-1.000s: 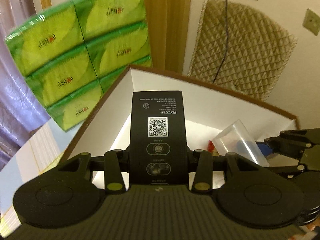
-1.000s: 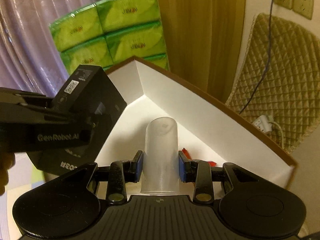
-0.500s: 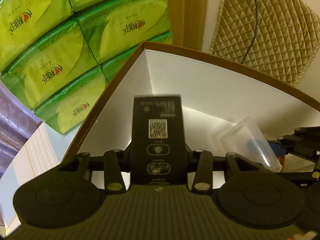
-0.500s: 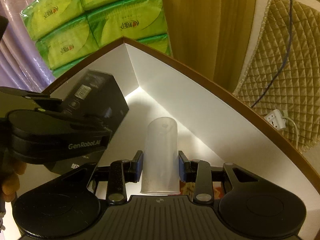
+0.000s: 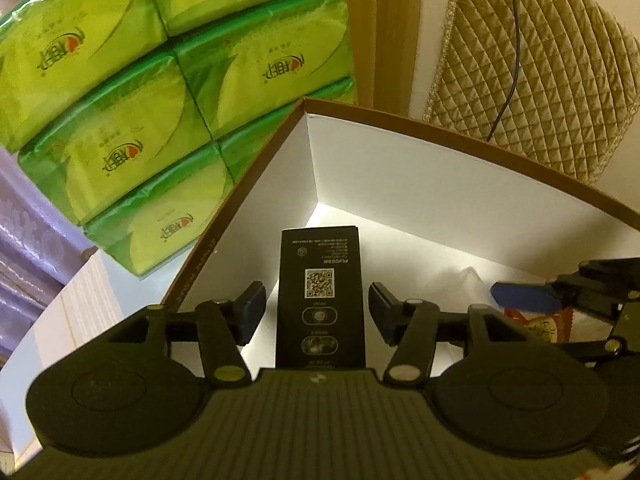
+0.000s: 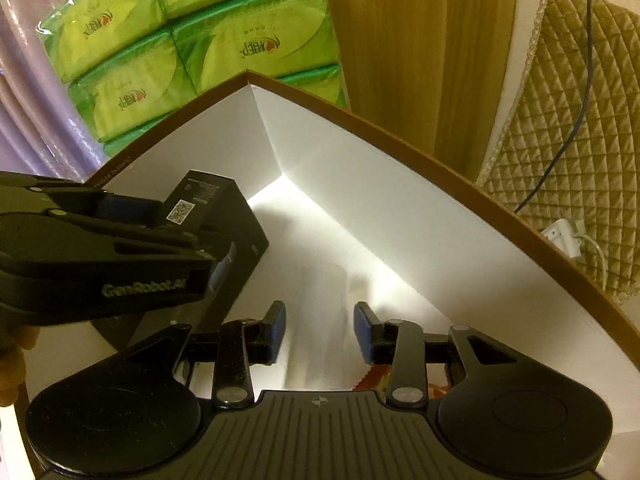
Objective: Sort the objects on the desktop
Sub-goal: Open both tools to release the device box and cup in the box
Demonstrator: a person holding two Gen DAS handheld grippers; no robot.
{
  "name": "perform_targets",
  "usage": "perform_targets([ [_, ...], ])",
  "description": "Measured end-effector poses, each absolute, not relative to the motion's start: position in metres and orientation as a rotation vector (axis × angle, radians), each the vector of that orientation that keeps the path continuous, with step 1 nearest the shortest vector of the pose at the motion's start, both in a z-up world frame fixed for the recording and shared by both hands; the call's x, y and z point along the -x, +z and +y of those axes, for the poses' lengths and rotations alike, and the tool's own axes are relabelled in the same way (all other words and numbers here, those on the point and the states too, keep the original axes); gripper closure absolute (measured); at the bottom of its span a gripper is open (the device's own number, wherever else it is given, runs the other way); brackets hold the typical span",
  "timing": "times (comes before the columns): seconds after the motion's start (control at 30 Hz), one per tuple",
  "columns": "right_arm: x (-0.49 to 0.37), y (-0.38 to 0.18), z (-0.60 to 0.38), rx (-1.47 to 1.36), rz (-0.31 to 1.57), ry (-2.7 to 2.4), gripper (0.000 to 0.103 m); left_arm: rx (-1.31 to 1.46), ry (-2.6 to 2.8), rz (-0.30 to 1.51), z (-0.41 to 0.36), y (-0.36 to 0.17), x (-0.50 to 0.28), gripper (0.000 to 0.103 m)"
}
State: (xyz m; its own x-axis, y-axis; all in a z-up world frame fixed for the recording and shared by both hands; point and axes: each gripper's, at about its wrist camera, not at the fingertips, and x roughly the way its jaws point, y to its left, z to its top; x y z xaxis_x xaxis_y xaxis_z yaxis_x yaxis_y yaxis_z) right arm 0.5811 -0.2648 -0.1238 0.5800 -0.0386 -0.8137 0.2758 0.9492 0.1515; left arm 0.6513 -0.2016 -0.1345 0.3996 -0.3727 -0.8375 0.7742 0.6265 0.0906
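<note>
A tall black carton with a QR code [image 5: 320, 296] stands inside the white storage box [image 5: 440, 184]. My left gripper [image 5: 318, 314] is open, its blue pads on either side of the carton and apart from it. In the right wrist view the same carton [image 6: 224, 216] sits by the box's left wall [image 6: 168, 160], with the left gripper [image 6: 172, 236] around it. My right gripper [image 6: 320, 330] is open too. A clear plastic cup [image 6: 320, 300] shows blurred between its pads, free of them.
Green tissue packs [image 5: 140, 120] are stacked behind the box's left wall. A quilted cushion [image 5: 540, 80] and a power strip [image 6: 564, 236] lie to the right. An orange snack packet [image 5: 540, 326] rests on the box floor. A hand [image 6: 16, 360] holds the left gripper.
Both grippers moved down into the box and opened. The black carton and the clear cup are no longer clamped.
</note>
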Motion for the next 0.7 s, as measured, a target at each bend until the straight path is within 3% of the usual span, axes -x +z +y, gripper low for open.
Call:
perform_targets([
  [0.03, -0.579, -0.122, -0.265, -0.273, 0.923, -0.184, 0.038, -0.516, -0.766, 0.888, -0.200, -0.133, -0.651, 0.050],
  [0.07, -0.576, -0.119, -0.265, -0.269, 0.909, -0.186, 0.033, -0.514, -0.766, 0.886, -0.198, -0.131, -0.650, 0.050],
  [0.2, -0.568, -0.108, -0.264, -0.261, 0.895, -0.180, 0.027, -0.506, -0.764, 0.875, -0.191, -0.121, -0.644, 0.046],
  [0.27, -0.563, -0.102, -0.262, -0.264, 0.896, -0.166, 0.018, -0.497, -0.768, 0.866, -0.187, -0.115, -0.638, 0.040],
  [0.7, -0.504, -0.065, -0.240, -0.223, 0.867, -0.136, 0.004, -0.433, -0.766, 0.830, -0.142, -0.073, -0.590, 0.032],
])
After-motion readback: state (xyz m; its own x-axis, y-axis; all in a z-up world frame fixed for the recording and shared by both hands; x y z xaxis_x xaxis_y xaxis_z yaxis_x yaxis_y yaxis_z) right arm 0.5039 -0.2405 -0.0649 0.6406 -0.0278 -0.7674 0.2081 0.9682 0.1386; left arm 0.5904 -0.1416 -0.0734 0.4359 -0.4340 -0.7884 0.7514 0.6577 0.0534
